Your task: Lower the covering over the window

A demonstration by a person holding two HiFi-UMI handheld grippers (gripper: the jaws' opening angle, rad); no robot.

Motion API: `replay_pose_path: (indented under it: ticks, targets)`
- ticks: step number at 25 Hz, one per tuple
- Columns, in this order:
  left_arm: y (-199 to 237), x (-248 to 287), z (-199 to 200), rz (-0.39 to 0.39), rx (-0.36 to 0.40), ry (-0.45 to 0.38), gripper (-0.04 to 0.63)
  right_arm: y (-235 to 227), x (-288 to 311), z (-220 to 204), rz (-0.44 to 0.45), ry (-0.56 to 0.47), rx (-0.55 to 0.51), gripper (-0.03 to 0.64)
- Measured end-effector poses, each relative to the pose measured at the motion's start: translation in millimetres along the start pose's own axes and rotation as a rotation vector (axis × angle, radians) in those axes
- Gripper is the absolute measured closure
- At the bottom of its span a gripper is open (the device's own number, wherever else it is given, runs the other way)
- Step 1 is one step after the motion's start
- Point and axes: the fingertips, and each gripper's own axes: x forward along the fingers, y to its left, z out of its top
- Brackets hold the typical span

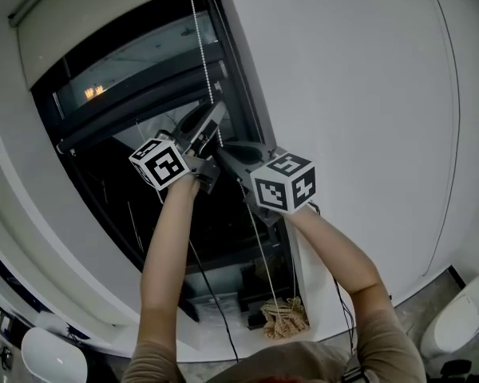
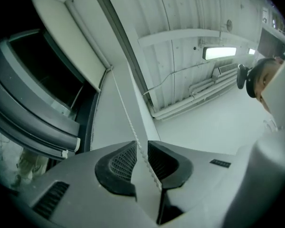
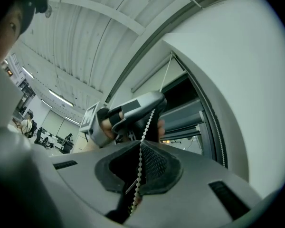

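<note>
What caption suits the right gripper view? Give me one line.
Right gripper shut on the bead chain, the left gripper just above it, beside the dark window.

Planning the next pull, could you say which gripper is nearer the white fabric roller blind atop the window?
Left: the left gripper sits higher along the white bead chain, closer below the roller blind; the right gripper clamps that chain lower.
</note>
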Motion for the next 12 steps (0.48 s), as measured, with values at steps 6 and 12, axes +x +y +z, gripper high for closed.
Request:
replay_pose_path:
  ticks: [6,12]
  targets:
    - [-5.2,-5.0,1.8,0.06,0.07,0.023,0.572,11.5,-14.8,-4.5,0.008,0.007,-0.066,0.6]
    - [7.6,-32.1,0.1,0.152,0.183,0.05,0.572,12.3,-43.0,72.1,-0.076,-0.228,-0.2,0.477]
